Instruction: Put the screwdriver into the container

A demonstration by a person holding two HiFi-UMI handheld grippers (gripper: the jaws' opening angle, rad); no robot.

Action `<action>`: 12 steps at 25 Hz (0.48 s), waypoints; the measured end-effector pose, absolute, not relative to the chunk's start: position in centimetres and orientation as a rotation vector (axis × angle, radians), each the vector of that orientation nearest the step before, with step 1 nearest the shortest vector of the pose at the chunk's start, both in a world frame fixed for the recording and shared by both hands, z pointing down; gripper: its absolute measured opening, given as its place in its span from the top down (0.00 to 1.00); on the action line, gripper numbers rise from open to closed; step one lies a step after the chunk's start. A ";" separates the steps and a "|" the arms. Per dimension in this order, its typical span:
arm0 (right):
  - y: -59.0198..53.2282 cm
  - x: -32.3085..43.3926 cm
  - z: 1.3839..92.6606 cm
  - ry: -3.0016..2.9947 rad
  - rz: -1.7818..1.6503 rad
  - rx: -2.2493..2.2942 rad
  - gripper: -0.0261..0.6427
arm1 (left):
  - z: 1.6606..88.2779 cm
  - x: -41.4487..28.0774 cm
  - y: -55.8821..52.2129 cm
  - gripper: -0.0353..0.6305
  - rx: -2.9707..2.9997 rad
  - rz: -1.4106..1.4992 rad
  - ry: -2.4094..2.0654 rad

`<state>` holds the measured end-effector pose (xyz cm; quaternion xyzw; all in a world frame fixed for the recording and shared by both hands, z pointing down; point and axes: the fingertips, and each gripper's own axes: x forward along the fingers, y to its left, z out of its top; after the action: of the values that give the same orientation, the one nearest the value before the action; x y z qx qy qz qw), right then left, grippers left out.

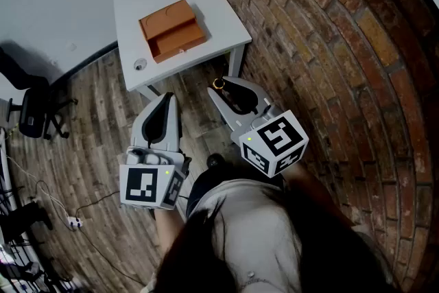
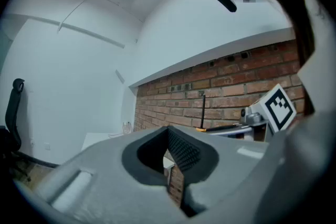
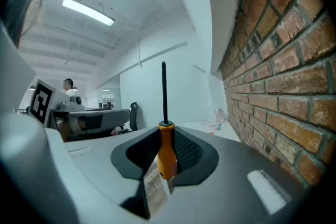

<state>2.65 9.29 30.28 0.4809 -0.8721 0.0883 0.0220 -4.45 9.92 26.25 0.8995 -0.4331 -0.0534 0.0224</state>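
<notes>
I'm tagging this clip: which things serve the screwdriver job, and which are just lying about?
Job: screwdriver, right gripper shut on it, orange container, white table under it.
Lying about: office chair, power strip on the floor, small round object on the table.

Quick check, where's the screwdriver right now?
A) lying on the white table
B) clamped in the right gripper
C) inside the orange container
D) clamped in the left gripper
B: the right gripper has its jaws closed on the orange handle of the screwdriver, with the shaft sticking up past them. The container sits on the table, well apart from it.
</notes>
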 end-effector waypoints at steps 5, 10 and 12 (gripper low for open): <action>7.9 3.1 30.5 -2.704 0.330 1.550 0.84 | 28.7 -5.2 9.1 0.95 2.762 0.016 -1.330; 6.4 2.3 30.5 -2.683 0.326 1.575 0.84 | 28.9 -6.4 7.8 0.95 2.757 0.007 -1.321; 5.9 2.0 30.4 -2.680 0.328 1.583 0.84 | 28.7 -6.6 7.4 0.95 2.762 -0.004 -1.311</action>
<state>1.97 5.88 30.44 0.5058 -0.8562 0.1049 0.0059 -6.63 7.37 28.74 0.9026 -0.4284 -0.0012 0.0422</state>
